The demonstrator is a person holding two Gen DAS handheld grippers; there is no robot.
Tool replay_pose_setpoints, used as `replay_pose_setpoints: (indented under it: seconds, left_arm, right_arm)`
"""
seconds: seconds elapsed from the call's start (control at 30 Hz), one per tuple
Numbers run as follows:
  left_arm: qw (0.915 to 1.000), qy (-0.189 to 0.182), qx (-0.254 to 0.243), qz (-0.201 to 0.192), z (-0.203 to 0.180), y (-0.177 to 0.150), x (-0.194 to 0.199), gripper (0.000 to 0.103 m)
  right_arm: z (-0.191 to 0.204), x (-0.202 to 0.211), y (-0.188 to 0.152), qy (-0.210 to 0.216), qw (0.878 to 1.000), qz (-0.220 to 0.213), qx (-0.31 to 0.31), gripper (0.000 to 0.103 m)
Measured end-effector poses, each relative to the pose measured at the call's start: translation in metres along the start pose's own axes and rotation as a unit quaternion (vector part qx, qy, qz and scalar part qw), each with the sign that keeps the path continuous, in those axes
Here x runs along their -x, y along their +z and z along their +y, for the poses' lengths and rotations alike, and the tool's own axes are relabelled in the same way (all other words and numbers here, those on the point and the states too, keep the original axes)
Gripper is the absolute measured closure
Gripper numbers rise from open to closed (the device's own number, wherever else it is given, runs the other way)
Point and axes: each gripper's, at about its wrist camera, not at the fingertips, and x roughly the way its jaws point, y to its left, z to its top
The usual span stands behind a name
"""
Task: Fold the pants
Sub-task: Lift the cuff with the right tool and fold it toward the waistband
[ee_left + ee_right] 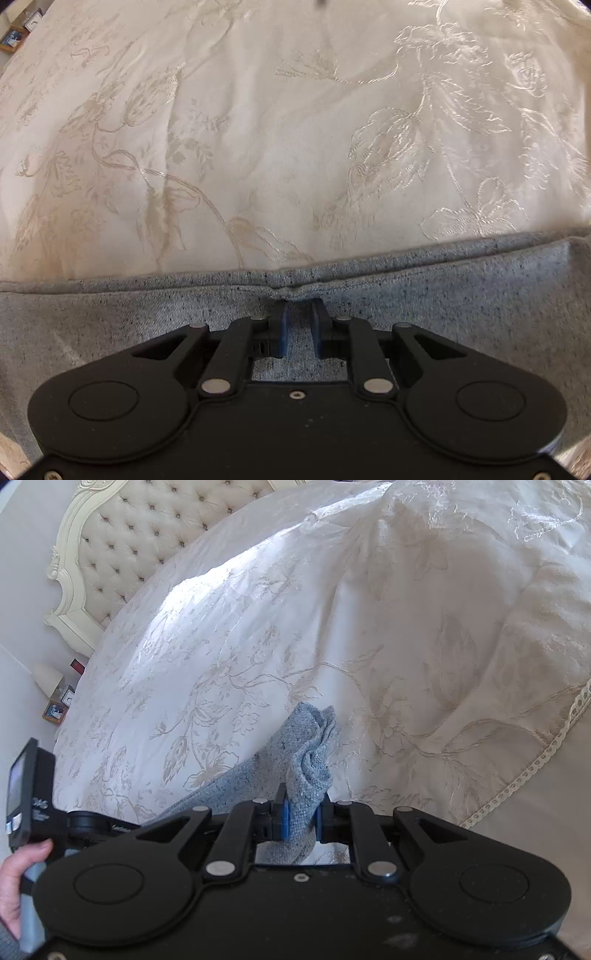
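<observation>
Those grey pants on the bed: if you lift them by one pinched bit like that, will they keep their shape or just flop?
Probably flop. The grey pants bunch into soft folds where the right gripper pinches them, and the rest trails limply away. They look like a light knit, so likely easy to lift. On the satiny bedspread they may slide when tugged; the left gripper sits at a puckered edge.

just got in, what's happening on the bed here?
A person is folding grey pants on a bed with a cream embroidered bedspread, using a handheld gripper in each hand. The right gripper is shut on a bunched piece of the grey fabric and holds it up off the bedspread. The left gripper points down at the pants' edge, jaws narrow with fabric between them; whether it actually grips is unclear.
</observation>
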Motion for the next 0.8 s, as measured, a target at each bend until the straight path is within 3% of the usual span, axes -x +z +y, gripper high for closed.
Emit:
replay_pose_setpoints:
  seconds: [0.17, 0.3, 0.4, 0.6, 0.8]
  left_arm:
    - [0.9997, -0.020, 0.003, -0.011, 0.010, 0.007, 0.020, 0.080]
    - [0.9990, -0.021, 0.015, -0.037, 0.030, -0.017, 0.053, 0.080]
    - [0.9984, -0.036, 0.035, -0.025, 0.045, -0.050, 0.062, 0.080]
    - [0.9975, -0.051, 0.039, 0.030, 0.044, -0.091, 0.041, 0.080]
    - [0.9992, -0.033, -0.007, 0.020, 0.026, -0.091, 0.029, 0.085]
  right_arm:
    - [0.004, 0.004, 0.003, 0.007, 1.000, -0.004, 0.006, 0.089]
    - [0.008, 0.004, 0.004, 0.009, 1.000, -0.005, 0.003, 0.089]
    - [0.011, 0.005, 0.006, 0.011, 1.000, -0.007, 0.007, 0.089]
    - [0.020, 0.010, 0.006, 0.008, 1.000, -0.011, 0.021, 0.089]
    - [0.038, 0.018, 0.001, -0.010, 0.999, -0.019, 0.045, 0.089]
